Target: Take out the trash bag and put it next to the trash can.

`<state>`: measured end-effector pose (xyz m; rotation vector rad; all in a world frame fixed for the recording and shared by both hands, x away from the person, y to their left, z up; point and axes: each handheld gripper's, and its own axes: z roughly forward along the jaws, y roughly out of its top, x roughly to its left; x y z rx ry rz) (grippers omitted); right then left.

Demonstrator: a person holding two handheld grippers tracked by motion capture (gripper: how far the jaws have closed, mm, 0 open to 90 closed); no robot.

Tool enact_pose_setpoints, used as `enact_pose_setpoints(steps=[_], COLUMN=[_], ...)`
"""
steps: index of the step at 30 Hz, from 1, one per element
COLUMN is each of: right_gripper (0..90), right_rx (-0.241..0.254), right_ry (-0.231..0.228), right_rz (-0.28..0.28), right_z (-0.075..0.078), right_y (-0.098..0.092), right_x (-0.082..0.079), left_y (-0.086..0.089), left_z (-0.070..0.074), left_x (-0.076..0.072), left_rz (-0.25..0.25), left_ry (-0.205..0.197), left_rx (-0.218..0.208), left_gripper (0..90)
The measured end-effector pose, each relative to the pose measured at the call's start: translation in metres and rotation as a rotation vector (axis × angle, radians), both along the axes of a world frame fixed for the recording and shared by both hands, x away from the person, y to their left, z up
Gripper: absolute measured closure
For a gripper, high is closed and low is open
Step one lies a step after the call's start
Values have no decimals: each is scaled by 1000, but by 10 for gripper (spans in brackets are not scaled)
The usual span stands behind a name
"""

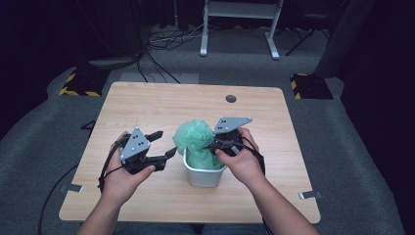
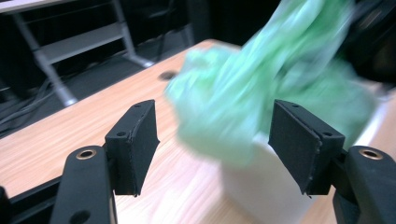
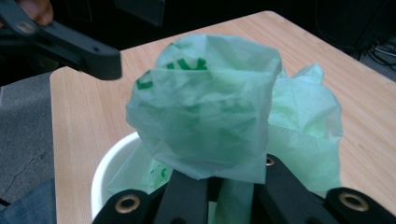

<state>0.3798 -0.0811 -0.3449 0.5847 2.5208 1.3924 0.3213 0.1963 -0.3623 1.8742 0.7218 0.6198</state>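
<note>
Pinching a crumpled green plastic bag in your right gripper, you hold its bunched top above a small white bin at the middle of the wooden table. The right jaws are closed tight on a fold of the film, as the right gripper view shows, while the bag's lower part hangs down inside the bin. Your left gripper sits just beside the bin on its left, its jaws spread wide with nothing between them, pointing toward the bag without touching it.
</note>
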Motion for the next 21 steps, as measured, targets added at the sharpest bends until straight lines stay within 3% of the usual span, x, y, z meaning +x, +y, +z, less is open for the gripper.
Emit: enact_pose_setpoints(steps=[5,9,12,17,20,21], right_gripper=[881,880,878,872,870,871], right_rx=[15,23,25,35,49,51], right_ry=[-19,-26,-33,-48,-54,-59], right_rz=[-5,-11,-19,-28,-32,-33], right_z=[14,24,31,45,52,55], right_y=[-1,-3,-4,-6,-5,-5], right_x=[0,1,0,0,0,0], left_y=[14,21,26,35,37,39], left_z=[-12,-23,-34,-56,-66,-68], left_x=[-2,-3,-4,-3,1,1], left_rz=[32,52,64,116,120,127], left_ry=[23,28,42,80,126,129], left_rx=[8,64,57,59,106,103], left_gripper=[327,325,324,323,326,326])
